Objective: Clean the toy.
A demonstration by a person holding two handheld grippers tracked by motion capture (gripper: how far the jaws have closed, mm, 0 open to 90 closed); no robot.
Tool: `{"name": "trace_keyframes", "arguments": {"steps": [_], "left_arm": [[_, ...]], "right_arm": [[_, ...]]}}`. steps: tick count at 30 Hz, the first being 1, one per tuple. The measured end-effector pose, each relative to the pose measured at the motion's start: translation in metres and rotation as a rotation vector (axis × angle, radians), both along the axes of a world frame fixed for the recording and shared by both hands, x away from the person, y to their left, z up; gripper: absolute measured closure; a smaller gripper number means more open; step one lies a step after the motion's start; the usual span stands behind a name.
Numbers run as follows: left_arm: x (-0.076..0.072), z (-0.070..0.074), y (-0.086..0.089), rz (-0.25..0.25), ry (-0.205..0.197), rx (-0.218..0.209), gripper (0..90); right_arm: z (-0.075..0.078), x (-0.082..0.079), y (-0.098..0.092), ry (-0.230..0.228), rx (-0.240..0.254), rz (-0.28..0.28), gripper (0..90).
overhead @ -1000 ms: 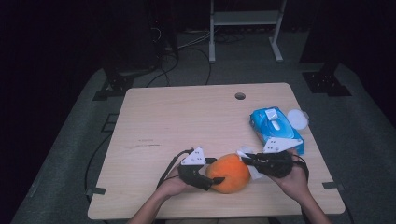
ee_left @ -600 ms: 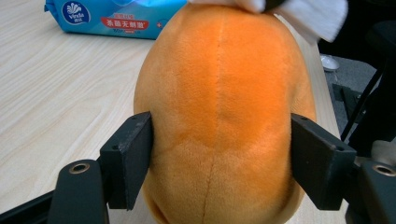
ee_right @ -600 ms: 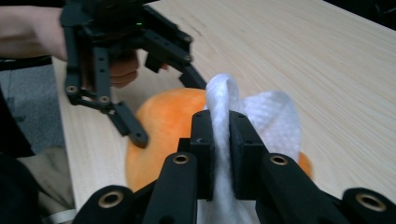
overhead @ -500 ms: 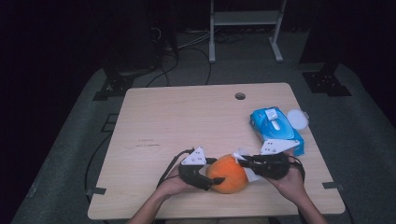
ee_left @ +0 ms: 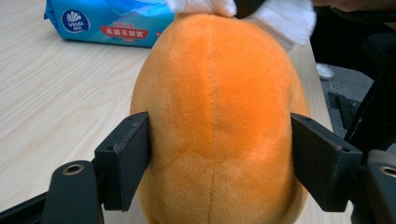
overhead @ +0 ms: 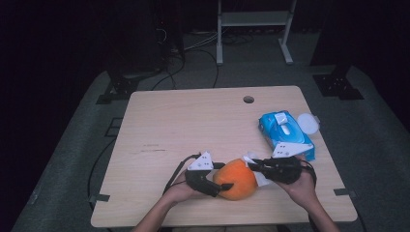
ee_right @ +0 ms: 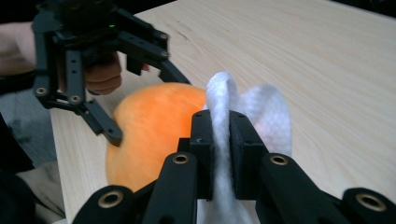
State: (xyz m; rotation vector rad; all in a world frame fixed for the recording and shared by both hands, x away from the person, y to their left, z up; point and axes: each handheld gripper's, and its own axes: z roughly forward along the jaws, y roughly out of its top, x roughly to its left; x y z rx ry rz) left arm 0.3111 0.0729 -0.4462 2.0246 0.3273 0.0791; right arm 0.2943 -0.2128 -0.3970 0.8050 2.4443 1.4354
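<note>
Clamping an orange plush toy between both jaws, the left gripper holds it at the near edge of the wooden table, the pads pressed into the toy's two sides. The right gripper has its jaws pinched tight on a folded white wipe, which touches the toy's far end, on the side facing away from the left gripper. A blue pack of wet wipes lies near the table's right edge, just beyond the right gripper.
</note>
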Motion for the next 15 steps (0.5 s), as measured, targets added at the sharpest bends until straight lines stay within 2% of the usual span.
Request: {"name": "trace_keyframes", "arguments": {"steps": [3,5,10,13,14,15], "left_arm": [[0.001,0.000,0.001,0.001,0.002,0.001,25.1],[0.002,-0.001,0.001,0.004,0.009,-0.003,25.1],[0.001,-0.001,0.002,0.005,0.008,0.002,25.1],[0.002,-0.002,0.004,0.013,0.015,-0.002,25.1],[0.002,-0.002,0.005,0.017,0.017,-0.002,25.1],[0.003,-0.003,0.006,0.023,0.023,-0.008,25.0]], "right_arm": [[-0.003,0.006,-0.010,0.033,0.018,-0.020,80.4],[-0.003,0.007,-0.011,0.023,0.002,-0.031,80.4],[-0.002,0.006,-0.011,0.033,0.019,-0.025,80.4],[0.005,0.000,-0.004,0.029,0.038,0.016,80.4],[0.005,0.000,-0.004,0.029,0.038,0.016,80.4],[0.006,-0.002,0.000,0.014,0.029,0.041,80.3]]}}
